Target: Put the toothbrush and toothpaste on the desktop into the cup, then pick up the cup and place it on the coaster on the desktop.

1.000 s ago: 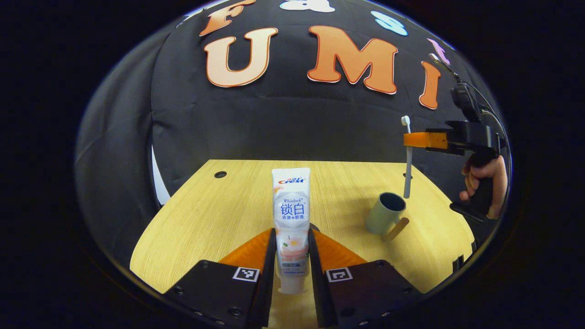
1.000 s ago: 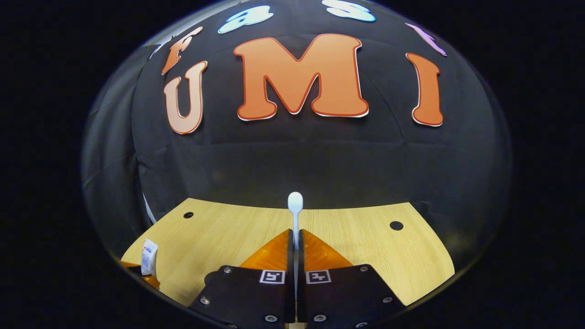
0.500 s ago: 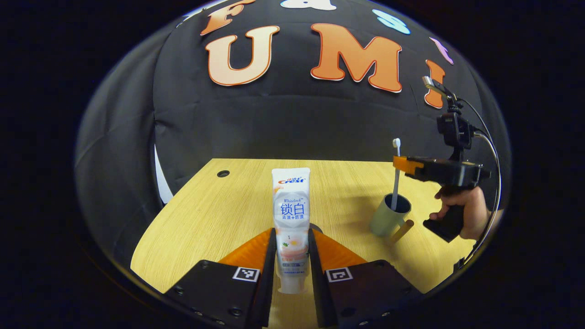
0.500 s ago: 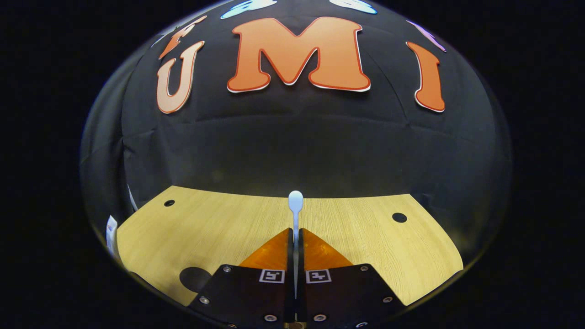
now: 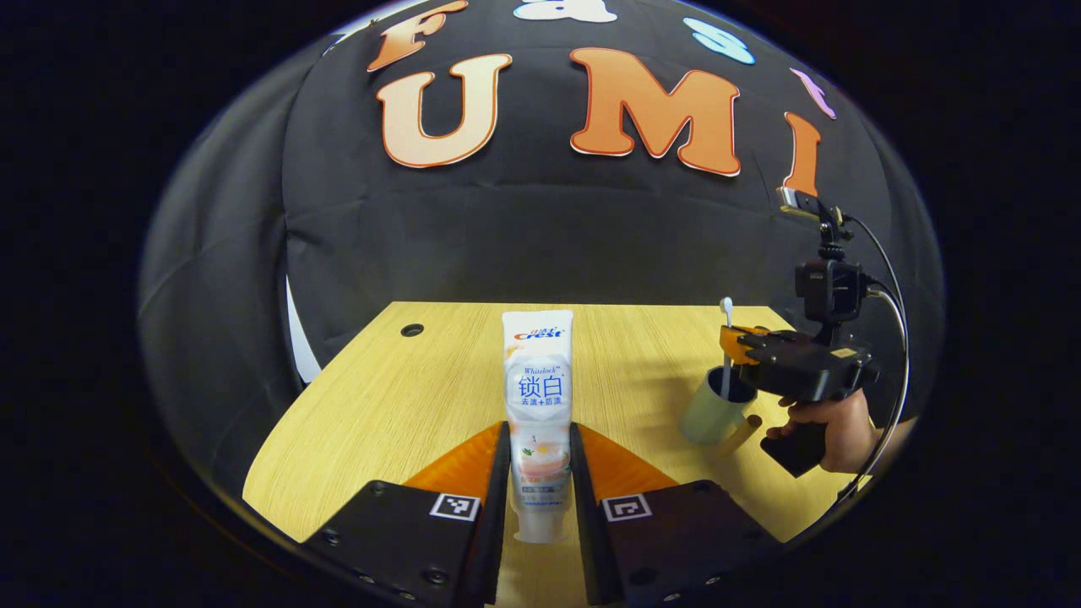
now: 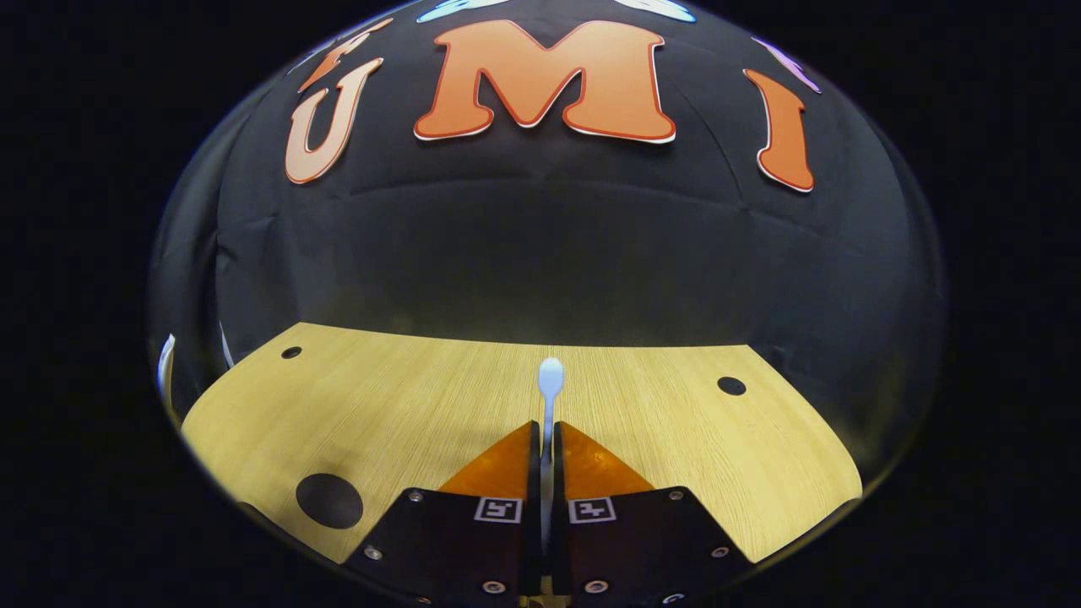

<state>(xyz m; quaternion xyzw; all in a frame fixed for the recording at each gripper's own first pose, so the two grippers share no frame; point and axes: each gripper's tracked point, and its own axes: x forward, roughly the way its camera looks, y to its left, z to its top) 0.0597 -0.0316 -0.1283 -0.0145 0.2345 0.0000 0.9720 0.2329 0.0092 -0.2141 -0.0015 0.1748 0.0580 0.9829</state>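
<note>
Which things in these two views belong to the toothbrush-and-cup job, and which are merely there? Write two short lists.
Part of the job:
- white plastic toothpaste tube, clamped upright in the left claw
- slim white toothbrush, in the right claw, handle end inside the cup
- pale green cylindrical cup
- dark round coaster

Merely there:
- light wooden desktop
- round holes in it

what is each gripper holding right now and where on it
Left gripper pinches the toothpaste near its cap end; right gripper clamps the toothbrush below its head.
</note>
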